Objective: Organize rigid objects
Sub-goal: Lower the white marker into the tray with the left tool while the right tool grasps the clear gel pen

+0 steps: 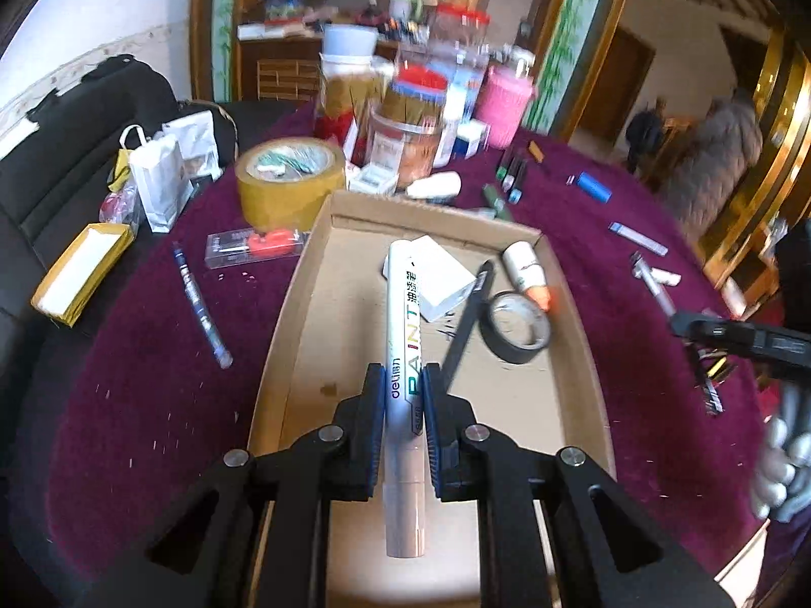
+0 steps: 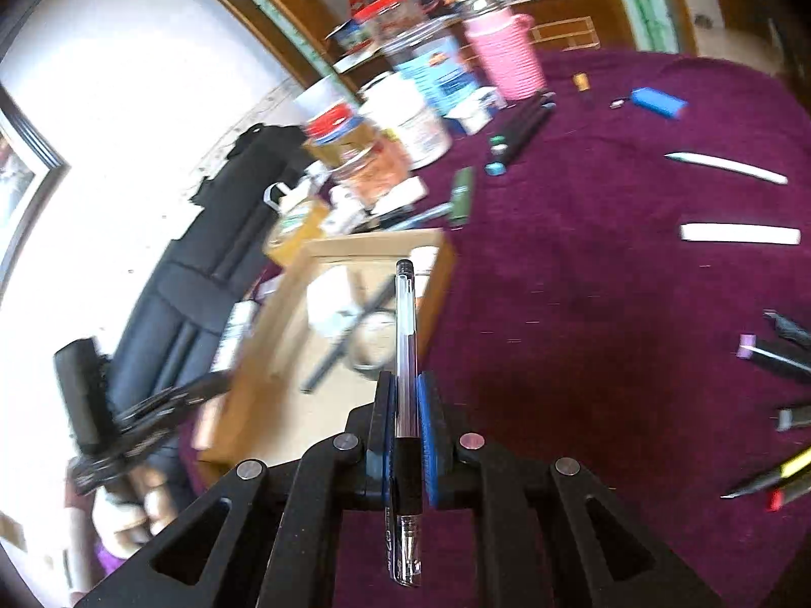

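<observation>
Inside cardboard tray (image 1: 304,273): black tape roll (image 1: 517,327), white box (image 1: 441,273) | left tool (image 1: 401,395) grips paint marker (image 1: 404,354) | right tool (image 2: 407,405) grips pen (image 2: 405,354)

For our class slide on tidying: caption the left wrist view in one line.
Left gripper holds a paint marker over a cardboard tray of tape and pens.

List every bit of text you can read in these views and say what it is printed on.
"deli" - white paint marker held in the left tongs.
"PAINT" - same marker, along its barrel.
Chinese characters above "PAINT" on the marker: too blurred to read.
Print on the clear pen in the right tongs: too small to read.
Jar labels: blurred, unreadable.
</observation>
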`<state>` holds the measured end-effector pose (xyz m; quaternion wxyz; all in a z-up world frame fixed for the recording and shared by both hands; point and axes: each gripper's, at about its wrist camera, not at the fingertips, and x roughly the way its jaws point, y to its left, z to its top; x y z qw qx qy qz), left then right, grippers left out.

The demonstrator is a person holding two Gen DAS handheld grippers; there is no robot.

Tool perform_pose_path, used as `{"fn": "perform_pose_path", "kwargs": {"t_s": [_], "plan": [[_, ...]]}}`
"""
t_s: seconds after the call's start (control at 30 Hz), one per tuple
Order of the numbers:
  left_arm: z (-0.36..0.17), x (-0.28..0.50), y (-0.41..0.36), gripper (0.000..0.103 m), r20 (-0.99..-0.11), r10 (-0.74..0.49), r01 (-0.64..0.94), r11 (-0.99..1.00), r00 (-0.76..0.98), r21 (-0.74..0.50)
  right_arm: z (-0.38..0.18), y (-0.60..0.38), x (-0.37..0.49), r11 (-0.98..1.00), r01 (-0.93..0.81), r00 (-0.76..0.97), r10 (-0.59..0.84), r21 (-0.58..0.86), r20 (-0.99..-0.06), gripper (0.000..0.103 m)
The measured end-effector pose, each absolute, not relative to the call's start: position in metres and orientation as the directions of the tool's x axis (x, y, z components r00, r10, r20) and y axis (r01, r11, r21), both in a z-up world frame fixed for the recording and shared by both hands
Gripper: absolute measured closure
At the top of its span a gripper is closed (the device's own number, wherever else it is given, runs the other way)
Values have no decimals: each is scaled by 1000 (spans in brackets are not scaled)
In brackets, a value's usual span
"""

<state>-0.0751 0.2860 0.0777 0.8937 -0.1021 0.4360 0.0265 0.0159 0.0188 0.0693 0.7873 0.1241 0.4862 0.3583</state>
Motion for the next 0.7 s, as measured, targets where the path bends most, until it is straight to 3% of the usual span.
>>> {"fn": "perform_pose_path", "kwargs": {"t_s": [0.33,0.53,0.6,0.7], "plan": [[40,0,302,89,-880,88,-212,977,467,-15,62,94,27,663,-447,169,722,601,-671,92],[35,8,317,88,-883,44,-247,965,468,-83,48,145,42,645,-430,94,728,632,-679,92],[39,3,321,68,-872,16,-247,961,490,-121,42,161,46,644,-420,71,725,639,-685,92],[56,-16,330,59,-835,-35,-240,951,549,-197,32,180,52,642,-405,41,724,651,-688,92]]}}
